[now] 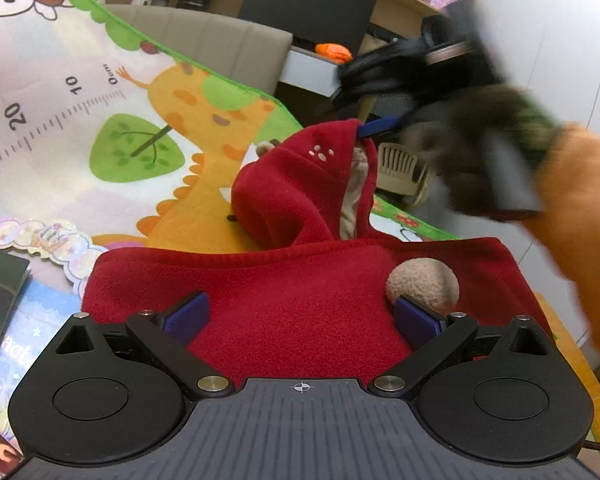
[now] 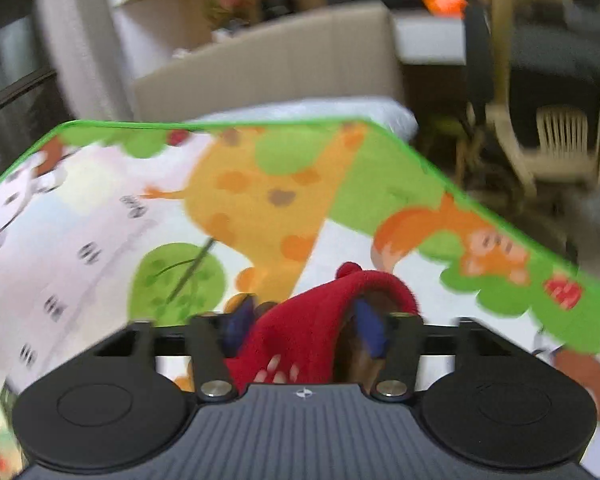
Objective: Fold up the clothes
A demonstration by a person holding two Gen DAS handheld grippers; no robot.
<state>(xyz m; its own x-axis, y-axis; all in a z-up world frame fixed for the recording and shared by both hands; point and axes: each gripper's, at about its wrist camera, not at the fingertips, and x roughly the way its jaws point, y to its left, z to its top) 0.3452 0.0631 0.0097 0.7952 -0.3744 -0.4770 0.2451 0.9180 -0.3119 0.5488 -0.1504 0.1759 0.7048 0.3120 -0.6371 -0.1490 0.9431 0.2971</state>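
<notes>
A red fleece hooded garment (image 1: 300, 304) lies on the cartoon play mat (image 1: 60, 128), with a beige pompom (image 1: 422, 284) on it. My left gripper (image 1: 302, 314) is open wide just over the garment's body, and its right pad touches the pompom. The hood (image 1: 300, 184) is lifted off the mat. My right gripper (image 1: 376, 126), blurred, pinches the hood's tip from above, held by a hand with an orange sleeve (image 1: 580, 208). In the right wrist view the right gripper (image 2: 304, 326) is shut on the red hood (image 2: 312, 320), above the mat (image 2: 260, 200).
A beige sofa back (image 1: 220, 40) stands behind the mat. The mat's green edge (image 2: 480, 196) drops off to the right, where a beige plastic chair (image 2: 556, 140) stands. Books or cards (image 1: 12, 320) lie at the near left.
</notes>
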